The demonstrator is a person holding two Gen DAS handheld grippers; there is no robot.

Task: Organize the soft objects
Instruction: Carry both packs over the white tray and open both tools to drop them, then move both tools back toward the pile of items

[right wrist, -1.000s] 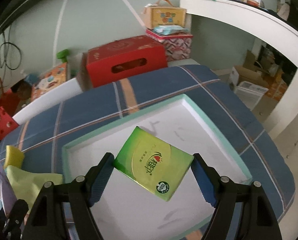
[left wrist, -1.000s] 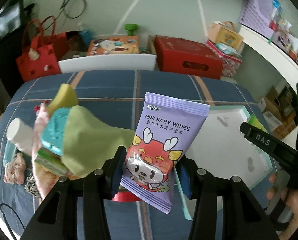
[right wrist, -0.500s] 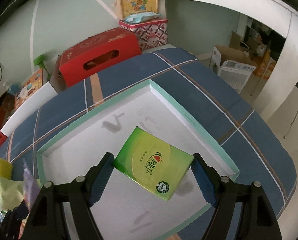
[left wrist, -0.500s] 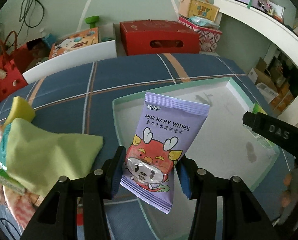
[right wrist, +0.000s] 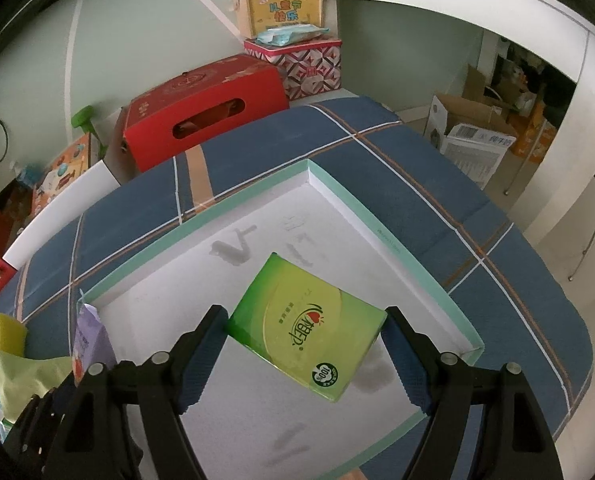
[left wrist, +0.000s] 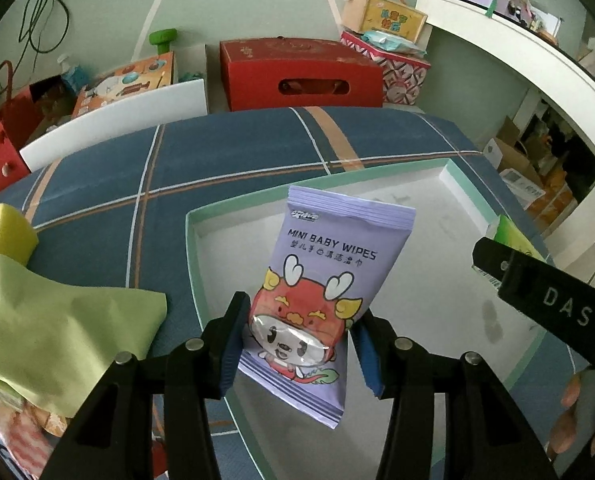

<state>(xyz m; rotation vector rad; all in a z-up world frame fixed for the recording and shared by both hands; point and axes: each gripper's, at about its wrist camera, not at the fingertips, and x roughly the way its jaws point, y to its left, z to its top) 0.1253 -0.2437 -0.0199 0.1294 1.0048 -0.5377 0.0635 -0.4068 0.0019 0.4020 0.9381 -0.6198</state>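
Over the shallow white cardboard tray w/ mint-green rim [right wrist: 393, 240] on the blue plaid tablecloth [left wrist: 225, 152]: right gripper [right wrist: 303, 354] pinches a green tissue pack [right wrist: 303, 324]; left gripper [left wrist: 297, 344] pinches a lilac baby-wipes pouch [left wrist: 329, 280]. Best lowered flat, side by side, jaws spread only near the tray floor.

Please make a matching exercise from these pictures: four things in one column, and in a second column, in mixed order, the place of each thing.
Things:
1. wipes pack
2. tissue pack
3. green cloth
4. red box

Places:
A. on the blue plaid cover, beside the tray
B. clamped in the right tool
C. on the floor beyond the bed, by the wall
D. clamped in the left tool

Pairs: 1-D, 2-B, 3-A, 4-C
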